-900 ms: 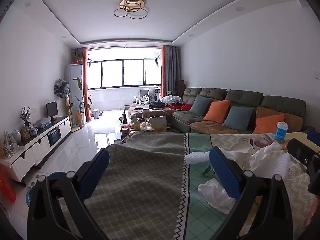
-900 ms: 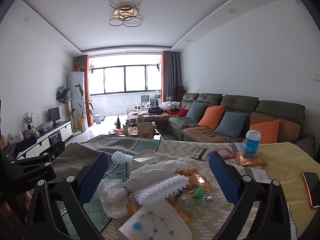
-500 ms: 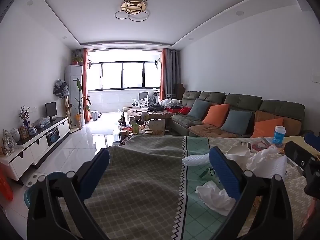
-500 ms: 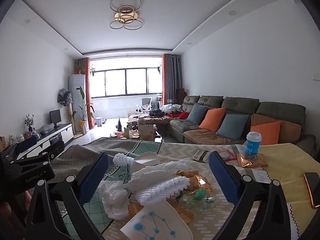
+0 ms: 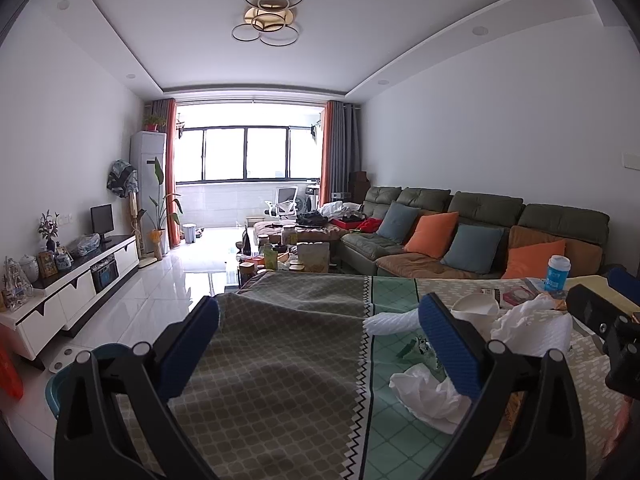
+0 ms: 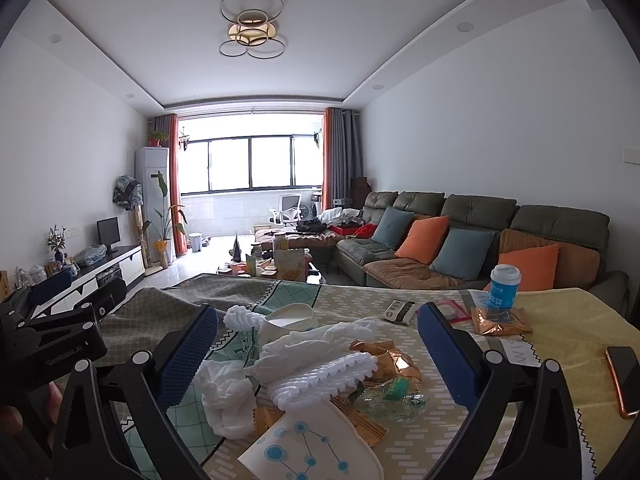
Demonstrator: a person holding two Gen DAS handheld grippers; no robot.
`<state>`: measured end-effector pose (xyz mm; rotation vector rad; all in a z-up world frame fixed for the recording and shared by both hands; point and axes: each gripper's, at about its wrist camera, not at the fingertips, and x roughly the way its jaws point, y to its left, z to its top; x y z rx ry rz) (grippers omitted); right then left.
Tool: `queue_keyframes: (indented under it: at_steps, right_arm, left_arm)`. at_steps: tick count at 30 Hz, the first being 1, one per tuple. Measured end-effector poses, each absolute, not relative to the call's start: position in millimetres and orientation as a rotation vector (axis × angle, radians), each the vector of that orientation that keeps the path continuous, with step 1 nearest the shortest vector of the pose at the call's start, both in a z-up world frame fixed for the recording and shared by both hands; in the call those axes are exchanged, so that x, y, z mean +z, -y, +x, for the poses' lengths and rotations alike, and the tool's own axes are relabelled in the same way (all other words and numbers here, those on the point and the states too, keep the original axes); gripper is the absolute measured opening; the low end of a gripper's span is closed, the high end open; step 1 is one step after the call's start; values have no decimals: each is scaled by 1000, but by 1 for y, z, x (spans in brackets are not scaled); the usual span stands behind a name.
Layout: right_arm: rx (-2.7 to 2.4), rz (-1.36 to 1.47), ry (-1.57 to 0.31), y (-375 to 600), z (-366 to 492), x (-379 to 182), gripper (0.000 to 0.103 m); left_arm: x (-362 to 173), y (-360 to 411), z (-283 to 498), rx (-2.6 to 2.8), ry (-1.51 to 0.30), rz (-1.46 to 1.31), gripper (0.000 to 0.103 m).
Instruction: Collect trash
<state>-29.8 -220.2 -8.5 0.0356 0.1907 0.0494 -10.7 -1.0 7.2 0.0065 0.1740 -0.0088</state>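
Observation:
A pile of trash lies on the patterned tablecloth (image 6: 440, 344): crumpled white tissues (image 6: 228, 392), white foam netting (image 6: 320, 376), gold wrappers (image 6: 384, 360), a clear plastic wrapper (image 6: 388, 396), a white paper bowl (image 6: 288, 318) and a flattened paper cup with blue dots (image 6: 312, 448). My right gripper (image 6: 318, 354) is open and empty, hovering just before the pile. My left gripper (image 5: 320, 344) is open and empty over the bare grey-green cloth (image 5: 260, 360), left of the tissues (image 5: 432, 396).
A blue-and-white cup (image 6: 504, 286), a gold snack packet (image 6: 500, 320), a red pouch (image 6: 452, 308) and a phone (image 6: 624, 380) lie at the right of the table. A teal bin (image 5: 72, 376) stands on the floor at left. A sofa (image 6: 480, 240) stands behind.
Both cameras have tilted or lifted slightly, so the table sits a little lower in view. Both grippers stay open and the trash has not moved.

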Motion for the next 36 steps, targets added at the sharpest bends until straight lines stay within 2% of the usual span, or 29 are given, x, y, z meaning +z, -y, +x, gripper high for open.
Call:
queue_keyframes:
  at_steps: [36]
  right_arm:
    - [28,50,-202,229,-33,-12,99]
  left_arm:
    - [-2,4,-15,-36,-182,-3,100]
